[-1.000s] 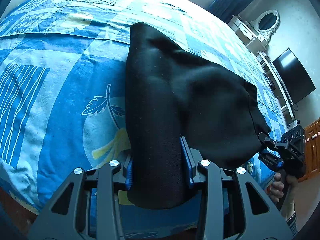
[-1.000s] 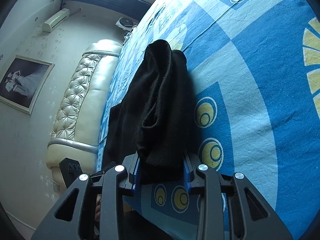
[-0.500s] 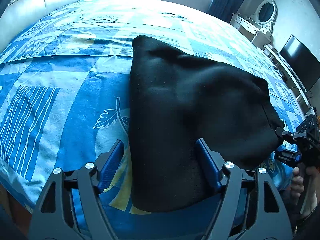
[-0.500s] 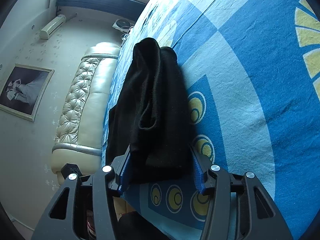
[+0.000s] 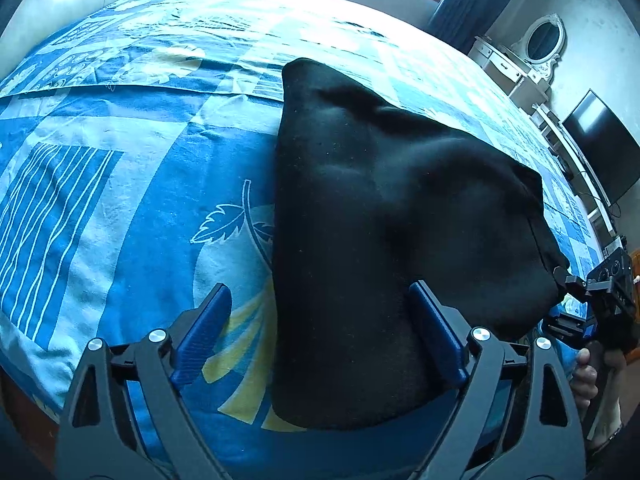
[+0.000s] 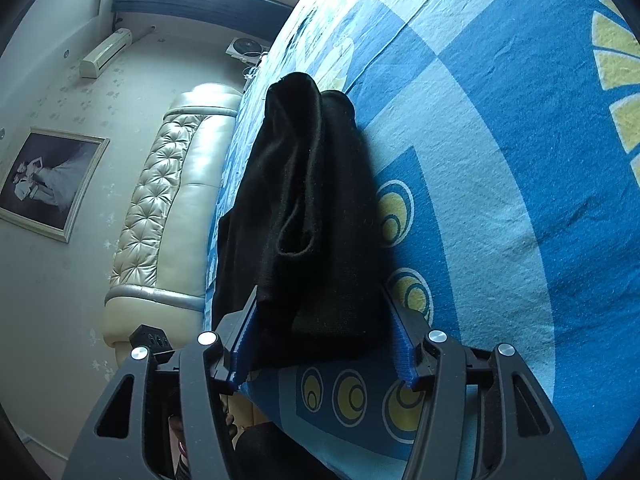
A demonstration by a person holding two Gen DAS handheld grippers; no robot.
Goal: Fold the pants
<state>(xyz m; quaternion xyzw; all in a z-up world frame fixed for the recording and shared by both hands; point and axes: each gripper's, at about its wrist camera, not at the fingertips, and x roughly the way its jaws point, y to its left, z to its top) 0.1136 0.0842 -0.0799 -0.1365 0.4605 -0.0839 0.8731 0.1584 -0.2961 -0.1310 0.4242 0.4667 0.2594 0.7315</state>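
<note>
Since a second ago both our grippers have let go: left gripper [image 5: 320, 334] and right gripper [image 6: 323, 346] jaws are opening around the folded black fabric pants [image 5: 392, 220], which lie on the blue patterned bed [image 5: 120, 184]. Folding looks nearly finished.

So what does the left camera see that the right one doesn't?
Only the left view shows the oval mirror, the dark TV and the right claw at the pants' far end. Only the right view shows the padded headboard, a framed picture and the air conditioner. Both show the folded black pants on the blue bedspread, each claw opening around them.
</note>
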